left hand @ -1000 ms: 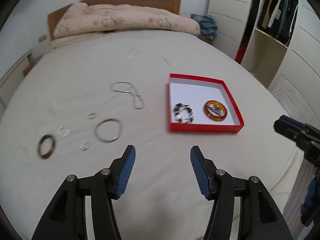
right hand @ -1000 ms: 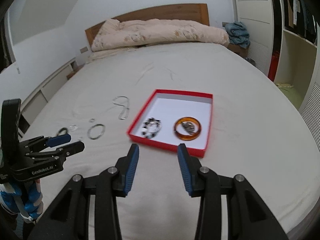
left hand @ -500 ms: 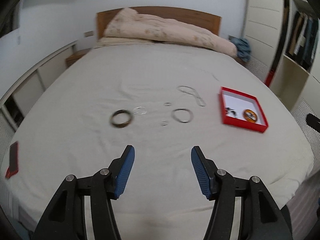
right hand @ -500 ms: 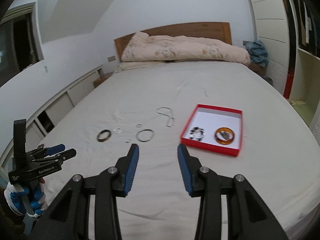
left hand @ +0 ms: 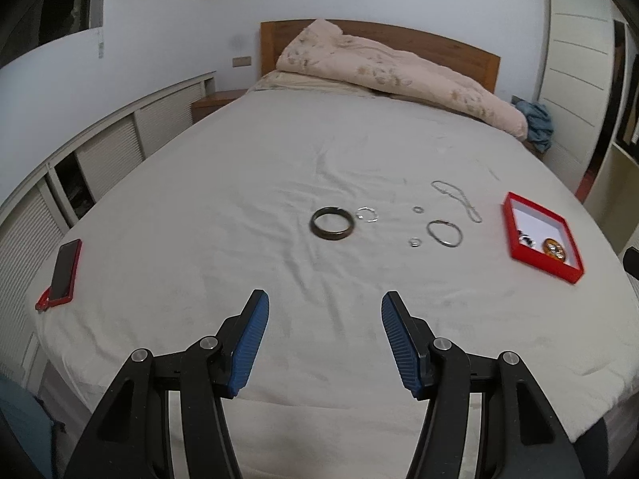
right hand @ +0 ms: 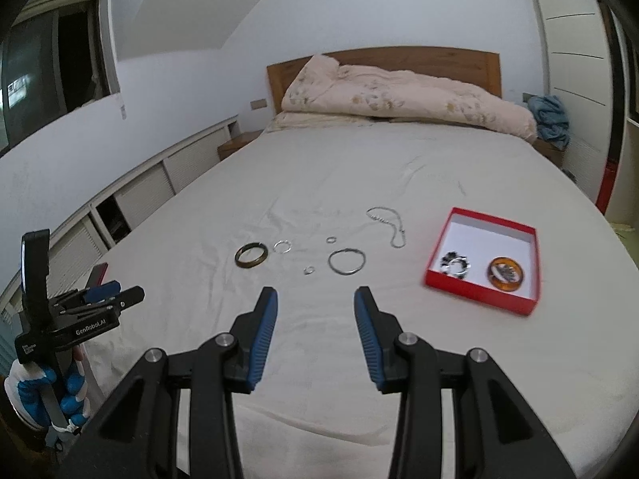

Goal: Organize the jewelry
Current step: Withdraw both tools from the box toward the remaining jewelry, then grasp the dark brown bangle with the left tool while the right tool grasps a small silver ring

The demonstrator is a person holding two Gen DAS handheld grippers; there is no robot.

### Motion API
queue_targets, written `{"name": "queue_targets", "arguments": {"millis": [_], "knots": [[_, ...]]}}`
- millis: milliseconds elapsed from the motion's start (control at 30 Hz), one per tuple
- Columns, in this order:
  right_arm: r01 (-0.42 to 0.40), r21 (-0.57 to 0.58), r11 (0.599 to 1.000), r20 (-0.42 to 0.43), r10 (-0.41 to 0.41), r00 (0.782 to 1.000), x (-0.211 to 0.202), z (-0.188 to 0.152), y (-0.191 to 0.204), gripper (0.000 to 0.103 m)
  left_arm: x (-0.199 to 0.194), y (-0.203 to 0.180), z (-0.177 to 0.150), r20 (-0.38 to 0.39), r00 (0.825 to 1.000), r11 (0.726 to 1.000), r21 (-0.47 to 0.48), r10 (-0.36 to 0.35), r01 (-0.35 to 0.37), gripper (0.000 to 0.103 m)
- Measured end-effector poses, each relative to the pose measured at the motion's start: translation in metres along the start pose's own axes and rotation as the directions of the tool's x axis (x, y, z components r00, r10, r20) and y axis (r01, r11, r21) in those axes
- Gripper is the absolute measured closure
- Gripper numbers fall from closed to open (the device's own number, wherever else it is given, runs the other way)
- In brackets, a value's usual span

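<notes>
You pulled both tongs back from the red box (right hand: 481,297) toward the bed's (left hand: 239,183) near edge, left tongs (left hand: 324,342) and right tongs (right hand: 315,329) apart and empty, leaving the dark bangle (left hand: 332,224), rings and chain loose left of the box.

A bed (left hand: 239,199) in a pale sheet is seen, on which a dark bangle (left hand: 332,225), silver hoop (left hand: 444,232), chain (left hand: 459,197), small rings (left hand: 415,242), red box (left hand: 535,259), phone (left hand: 64,265) and duvet (left hand: 399,76) are laid.
</notes>
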State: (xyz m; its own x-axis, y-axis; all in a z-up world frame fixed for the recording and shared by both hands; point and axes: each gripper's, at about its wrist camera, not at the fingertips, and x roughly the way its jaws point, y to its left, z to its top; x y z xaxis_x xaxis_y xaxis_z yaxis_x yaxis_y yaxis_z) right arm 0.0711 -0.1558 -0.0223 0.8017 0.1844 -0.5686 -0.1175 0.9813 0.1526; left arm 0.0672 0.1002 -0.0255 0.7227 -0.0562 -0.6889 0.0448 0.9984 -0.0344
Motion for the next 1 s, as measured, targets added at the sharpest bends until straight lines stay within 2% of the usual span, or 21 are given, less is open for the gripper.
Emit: {"name": "queue_targets", "arguments": {"millis": [233, 533, 800, 1000], "knots": [[-0.036, -0.021, 0.999, -0.074, 0.034, 0.997, 0.062, -0.005, 0.009, 0.065, 0.047, 0.013, 0.003, -0.046, 0.999, 0.999, -0.033, 0.015, -0.016, 0.045], [-0.091, -0.012, 0.996, -0.204, 0.087, 0.975, 0.178, -0.009, 0.009, 0.065, 0.129, 0.027, 0.013, -0.125, 0.992, 0.997, -0.066, 0.028, -0.037, 0.048], [-0.111, 0.007, 0.994, -0.267, 0.109, 0.957, 0.268, -0.008, 0.004, 0.065, 0.193, 0.031, 0.041, -0.147, 0.989, 0.995, -0.097, -0.007, -0.008, 0.05], [-0.103, 0.01, 0.995, -0.297, 0.102, 0.95, 0.315, -0.005, -0.002, 0.065, 0.236, 0.034, 0.062, -0.156, 0.988, 0.994, -0.107, -0.012, -0.005, 0.053]]}}
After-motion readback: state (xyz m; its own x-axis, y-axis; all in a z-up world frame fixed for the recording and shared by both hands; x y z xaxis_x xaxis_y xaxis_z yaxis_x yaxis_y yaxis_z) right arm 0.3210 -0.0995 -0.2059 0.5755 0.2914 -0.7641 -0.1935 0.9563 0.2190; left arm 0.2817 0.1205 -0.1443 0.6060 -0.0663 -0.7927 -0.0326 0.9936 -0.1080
